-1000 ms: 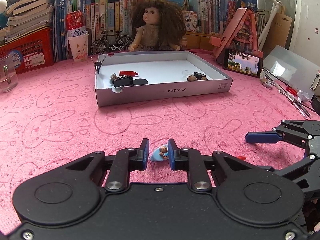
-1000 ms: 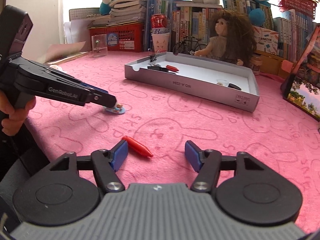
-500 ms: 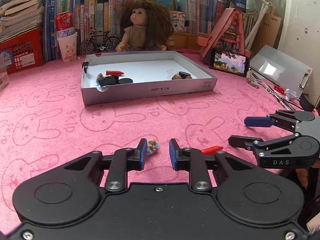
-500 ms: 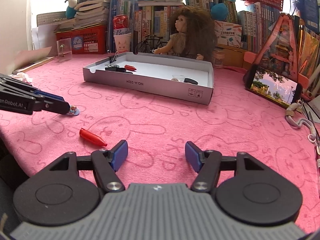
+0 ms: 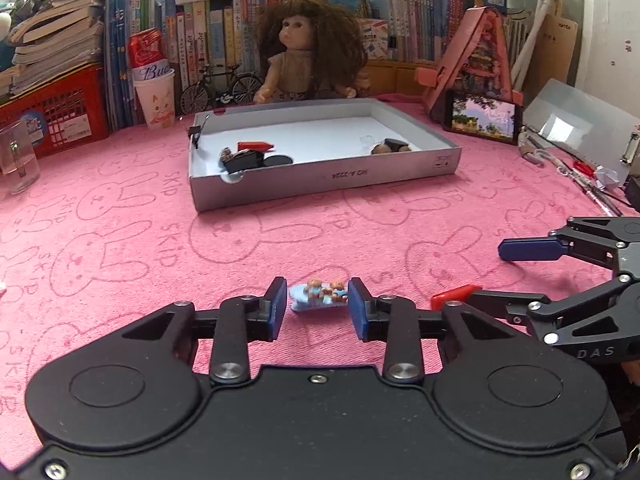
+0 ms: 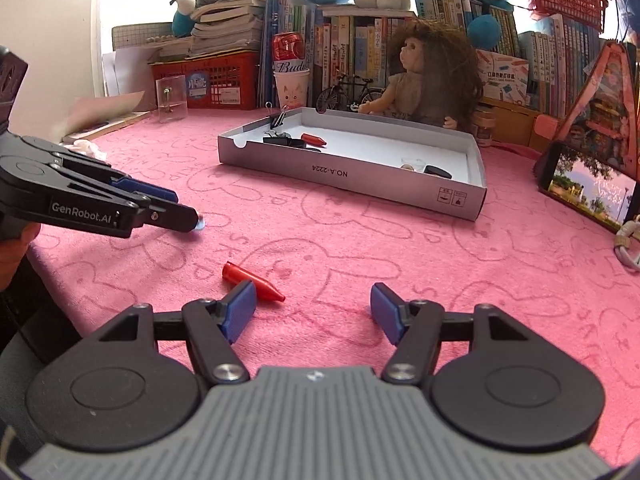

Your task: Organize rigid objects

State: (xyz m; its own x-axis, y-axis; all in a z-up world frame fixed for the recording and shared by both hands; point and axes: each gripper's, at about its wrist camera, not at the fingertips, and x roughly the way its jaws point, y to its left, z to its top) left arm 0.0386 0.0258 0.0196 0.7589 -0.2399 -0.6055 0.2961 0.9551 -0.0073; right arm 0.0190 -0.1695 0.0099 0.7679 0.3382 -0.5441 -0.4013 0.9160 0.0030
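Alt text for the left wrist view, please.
The left gripper, jaws just opened, frames a small blue bear figurine lying on the pink cloth. The right gripper reaches in beside a red cap; a grey tray sits beyond.

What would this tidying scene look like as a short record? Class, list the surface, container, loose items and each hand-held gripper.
surface: pink cloth with rabbit outlines
container: grey cardboard tray, already holding binder clips, a red cap and small dark items
loose items: blue figurine charm; red pen cap
left hand-held gripper: jaws have just been opening, charm between them on the cloth, pads not pressing
right hand-held gripper: open, pen cap just ahead of its left finger, not gripped
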